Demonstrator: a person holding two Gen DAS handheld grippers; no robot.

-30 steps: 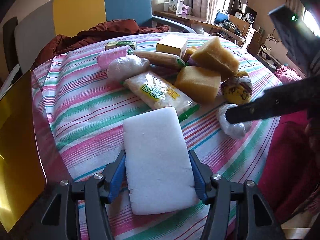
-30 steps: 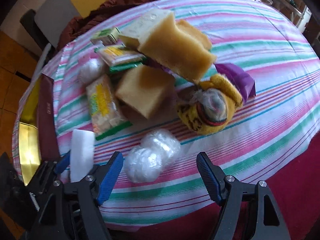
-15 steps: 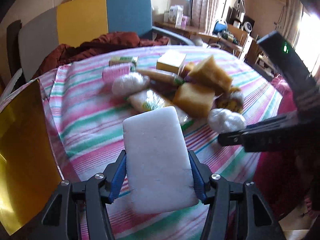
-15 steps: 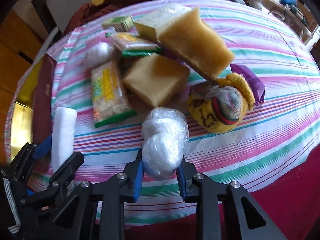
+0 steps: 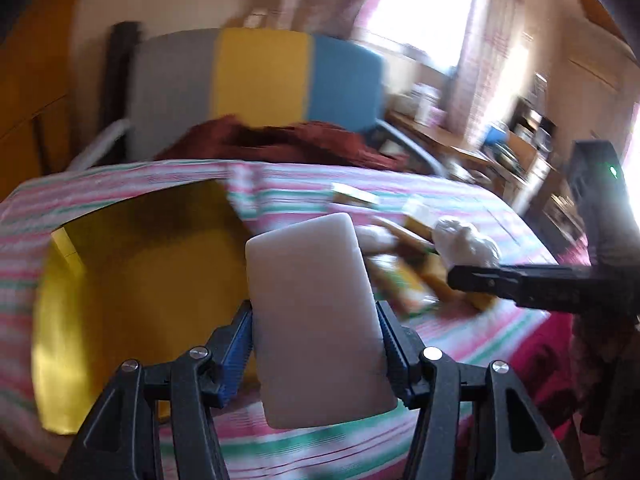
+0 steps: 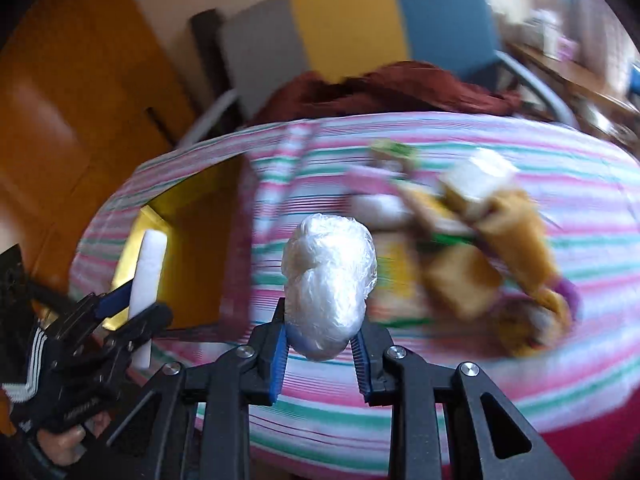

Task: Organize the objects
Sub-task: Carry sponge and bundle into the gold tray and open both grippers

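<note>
The left claw (image 5: 316,336) grips a white foam block (image 5: 316,296); the right claw (image 6: 322,344) clamps a plastic-wrapped bundle (image 6: 330,280), both above the striped bench (image 6: 480,380).

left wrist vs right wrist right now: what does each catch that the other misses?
Left wrist only: the white foam block's broad face, clamped in the left tongs; bright window.
Right wrist only: the plastic-wrapped bundle squeezed in the right tongs; the block edge-on.
Both: yellow box, striped tablecloth, tricolour chair.
</note>
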